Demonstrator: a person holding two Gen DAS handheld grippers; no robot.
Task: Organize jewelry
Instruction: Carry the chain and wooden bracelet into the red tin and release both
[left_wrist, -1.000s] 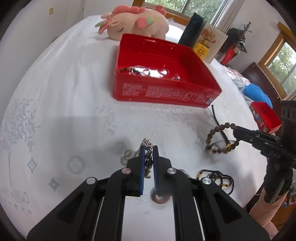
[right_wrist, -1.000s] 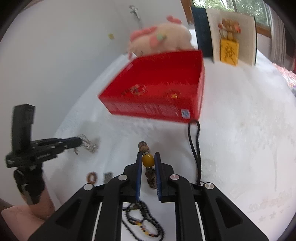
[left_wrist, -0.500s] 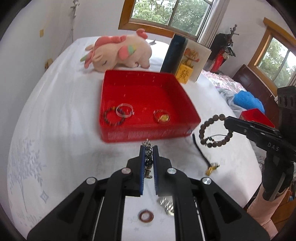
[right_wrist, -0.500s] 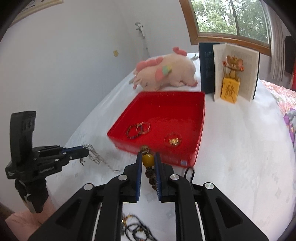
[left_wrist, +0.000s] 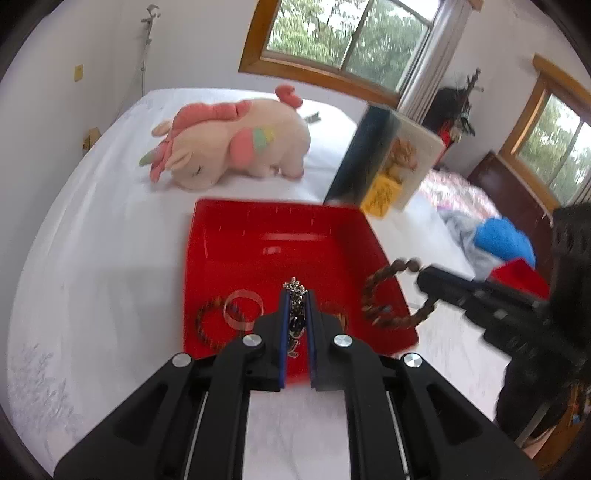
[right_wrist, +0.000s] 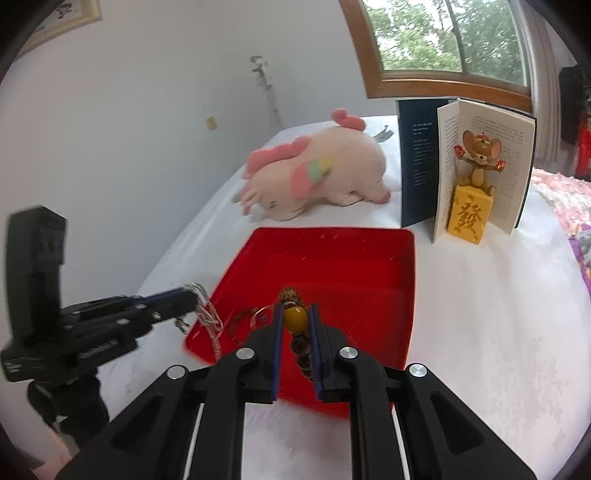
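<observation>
A red tray (left_wrist: 258, 236) sits on the white bed; it also shows in the right wrist view (right_wrist: 351, 266). My left gripper (left_wrist: 296, 295) is shut on a silver chain (left_wrist: 295, 310) and holds it over the tray's near edge. In the right wrist view the chain (right_wrist: 208, 317) dangles from that gripper at the tray's left rim. My right gripper (right_wrist: 295, 314) is shut on a brown bead bracelet with a yellow bead (right_wrist: 294, 319), above the tray's near side. The bracelet (left_wrist: 388, 295) hangs over the tray's right rim. A beaded bracelet (left_wrist: 207, 325) and a clear bangle (left_wrist: 243, 308) lie inside.
A pink plush unicorn (left_wrist: 229, 147) lies behind the tray. An open book (right_wrist: 480, 166) with a mouse figurine on a yellow block (right_wrist: 471, 206) stands at the back right. A blue cloth (left_wrist: 502, 240) and a small red box (left_wrist: 521, 277) lie to the right.
Both grippers have risen and moved forward with their jewelry, from over the bed sheet to above the red tray. Loose items on the sheet have dropped out of view.
</observation>
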